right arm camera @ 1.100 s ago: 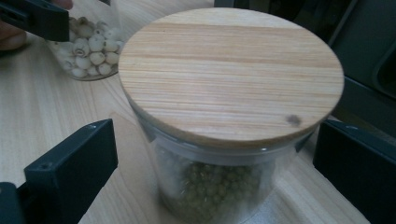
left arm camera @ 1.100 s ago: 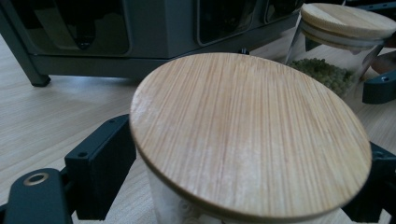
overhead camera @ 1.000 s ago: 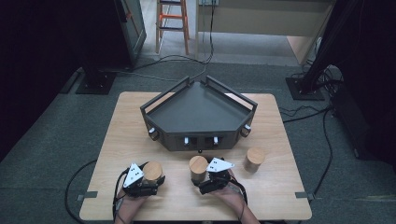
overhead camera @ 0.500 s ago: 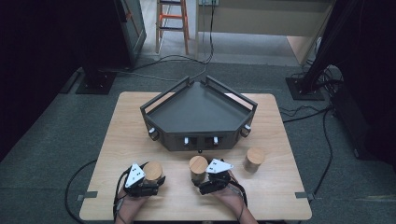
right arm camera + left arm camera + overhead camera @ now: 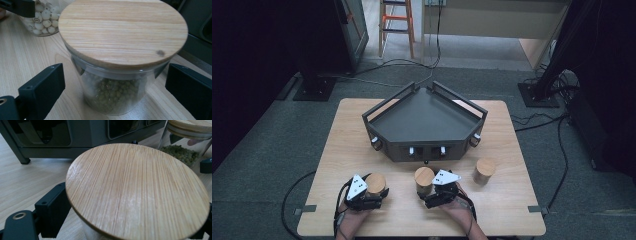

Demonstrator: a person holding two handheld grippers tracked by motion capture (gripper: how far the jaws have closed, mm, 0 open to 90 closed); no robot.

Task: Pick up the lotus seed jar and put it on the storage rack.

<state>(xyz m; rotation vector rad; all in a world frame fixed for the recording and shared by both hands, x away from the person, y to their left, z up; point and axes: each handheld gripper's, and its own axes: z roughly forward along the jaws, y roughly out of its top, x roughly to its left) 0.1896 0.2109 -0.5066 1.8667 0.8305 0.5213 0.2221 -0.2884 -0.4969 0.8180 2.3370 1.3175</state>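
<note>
The jar of green beans (image 5: 117,75) is standing near the middle of the desk's near edge, capped by a round wooden lid (image 5: 122,32). The right gripper (image 5: 432,192) is sitting around it with its black jaws standing wide; they have just been opening a little, and in the right gripper view a gap is showing between each jaw and the glass, so the pads are not pressing on it.

Toward the desk's (image 5: 512,210) near-left corner the left gripper (image 5: 371,197) is sitting around a second jar (image 5: 376,184). In the left gripper view its bamboo lid (image 5: 135,192) is covering the jaw ends, so I cannot tell whether they are gripping.

A third jar (image 5: 484,171) is standing alone toward the right edge, with bare desk around it. A dark tray (image 5: 427,120) with raised rails is taking up the middle and far half of the desk, leaving a narrow strip between its front and the jars.

The high view is showing all three lids but nothing under them. The right gripper view is revealing green beans inside its jar and pale round seeds (image 5: 43,21) in the left-hand jar.
</note>
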